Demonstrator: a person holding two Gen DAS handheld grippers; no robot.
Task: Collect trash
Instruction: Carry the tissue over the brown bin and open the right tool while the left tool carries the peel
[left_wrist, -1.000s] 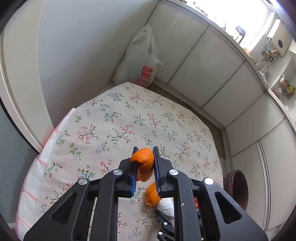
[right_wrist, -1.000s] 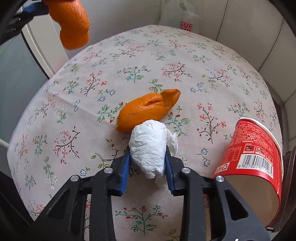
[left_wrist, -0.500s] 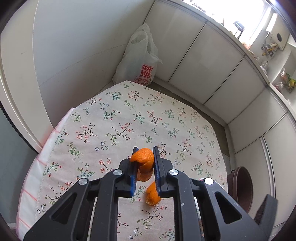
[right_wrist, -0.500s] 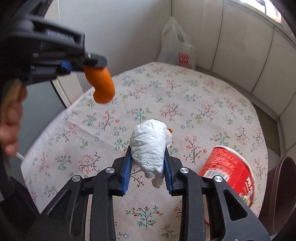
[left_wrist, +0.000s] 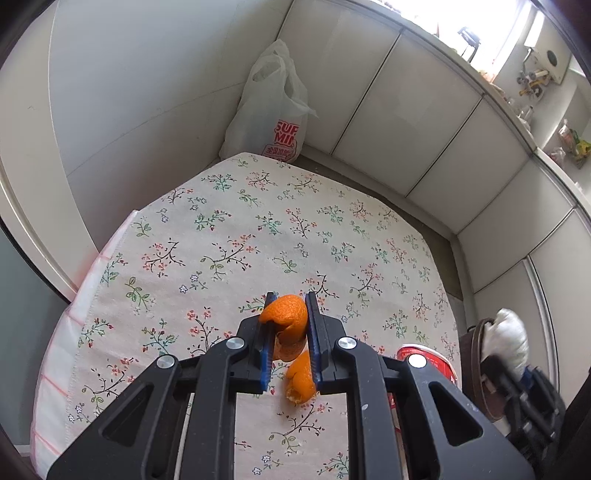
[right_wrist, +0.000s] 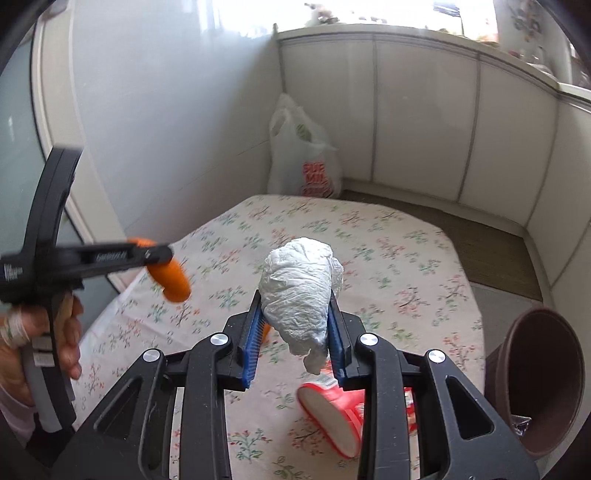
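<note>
My left gripper (left_wrist: 289, 301) is shut on a curled orange peel (left_wrist: 286, 319) and holds it above the floral table (left_wrist: 221, 236). A second orange peel (left_wrist: 301, 380) lies on the cloth below it. My right gripper (right_wrist: 297, 299) is shut on a crumpled white tissue (right_wrist: 299, 288), raised well above the table. In the left wrist view the tissue (left_wrist: 506, 341) hangs over the brown bin (left_wrist: 478, 369) at the table's right side. The bin (right_wrist: 535, 380) shows at lower right in the right wrist view. The left gripper with its peel (right_wrist: 170, 275) is at the left there.
A red paper cup (right_wrist: 332, 417) lies on its side on the table near the right edge; it also shows in the left wrist view (left_wrist: 428, 360). A white plastic bag (left_wrist: 269, 110) stands on the floor in the far corner. White cabinet panels (left_wrist: 424, 122) enclose the space.
My right gripper lifted the tissue off the table and swung right towards the brown bin. My left gripper kept its peel and stayed nearly still above the table.
</note>
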